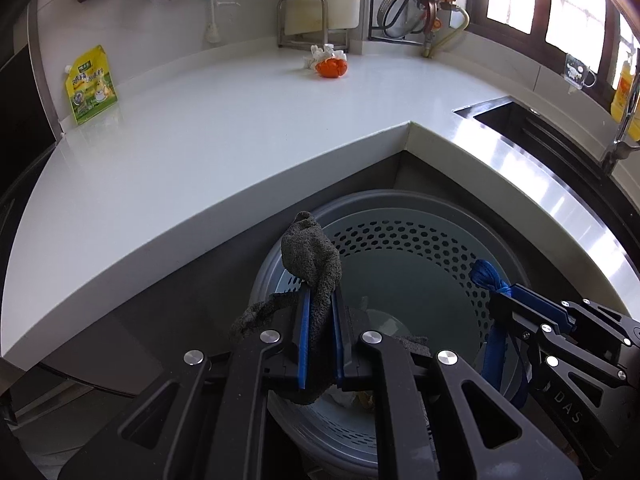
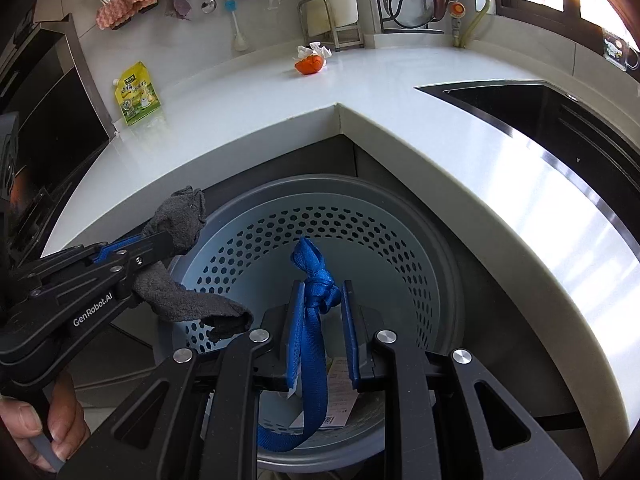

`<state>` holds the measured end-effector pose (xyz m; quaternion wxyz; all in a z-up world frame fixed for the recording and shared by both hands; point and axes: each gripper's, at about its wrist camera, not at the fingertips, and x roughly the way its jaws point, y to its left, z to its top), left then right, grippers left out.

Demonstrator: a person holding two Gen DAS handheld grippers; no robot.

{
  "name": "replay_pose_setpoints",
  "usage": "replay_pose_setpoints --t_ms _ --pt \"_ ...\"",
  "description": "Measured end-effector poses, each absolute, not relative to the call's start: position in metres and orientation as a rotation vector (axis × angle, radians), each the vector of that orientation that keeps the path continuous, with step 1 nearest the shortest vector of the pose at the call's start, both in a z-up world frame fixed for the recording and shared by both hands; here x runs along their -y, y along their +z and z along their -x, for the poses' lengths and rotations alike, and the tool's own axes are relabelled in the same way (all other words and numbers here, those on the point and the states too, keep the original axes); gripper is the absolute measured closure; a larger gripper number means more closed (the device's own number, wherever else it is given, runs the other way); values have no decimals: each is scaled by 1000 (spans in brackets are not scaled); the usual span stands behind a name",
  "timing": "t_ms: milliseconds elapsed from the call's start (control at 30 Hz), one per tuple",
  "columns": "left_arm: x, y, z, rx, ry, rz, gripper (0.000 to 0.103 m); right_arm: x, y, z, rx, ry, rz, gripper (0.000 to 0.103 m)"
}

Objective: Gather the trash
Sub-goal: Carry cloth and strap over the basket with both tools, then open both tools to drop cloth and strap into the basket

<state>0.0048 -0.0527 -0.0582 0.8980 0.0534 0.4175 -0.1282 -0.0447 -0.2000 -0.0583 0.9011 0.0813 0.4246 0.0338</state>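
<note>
A: What is the left claw (image 1: 322,312) doing?

B: It is clamped on a dark grey sock (image 1: 314,258), a fuzzy knitted thing. The toe end bulges above the blue ribbed pads and the cuff droops limp to one side.

A: And the right claw (image 2: 320,300)?

B: Clamped too, on a blue woven strap (image 2: 310,320) with a glossy weave. A tight knot sits right at the fingertips, a small loop stands above it, and the long tail hangs down in a curve.

A: Where are both held?

B: Over the open mouth of a round grey plastic bin (image 2: 400,208) on the floor, tucked into the inner corner of the white table (image 1: 200,152). The bin's pale liner wall is pierced with rows of hexagonal holes, and paper scraps lie at the bottom.

A: Anything on the table?

B: A crumpled orange wrapper (image 1: 331,67) touching a wad of white tissue (image 1: 322,54) near the back edge, and a yellow-green spouted pouch (image 1: 91,85) leaning upright at the far left edge. The table surface is smooth and glossy, with a steel sink (image 2: 540,120) sunk into its right wing.

A: Is the person visible?

B: A hand (image 2: 38,428) grips the left claw's handle in the right wrist view.
</note>
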Motion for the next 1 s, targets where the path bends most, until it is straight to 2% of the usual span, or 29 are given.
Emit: replay_pose_setpoints --t_ms 500,633,700,767,900,1000 --pt "57 -67 -4 -877 -294 -121 92 202 -68 38 -905 72 -177 85" --pt "55 -69 -5 -893 -292 -100 82 202 -67 37 -898 70 -173 80" --pt "54 -69 -5 -894 -288 -98 77 204 -66 39 -889 62 -175 67" --pt "53 -69 -5 -895 -286 -93 71 206 -65 40 -879 54 -182 64" --pt "52 -68 -4 -886 -276 -88 56 211 -65 42 -878 45 -193 63" --pt "51 -67 -4 -881 -270 -91 55 213 -65 43 -879 42 -202 62"
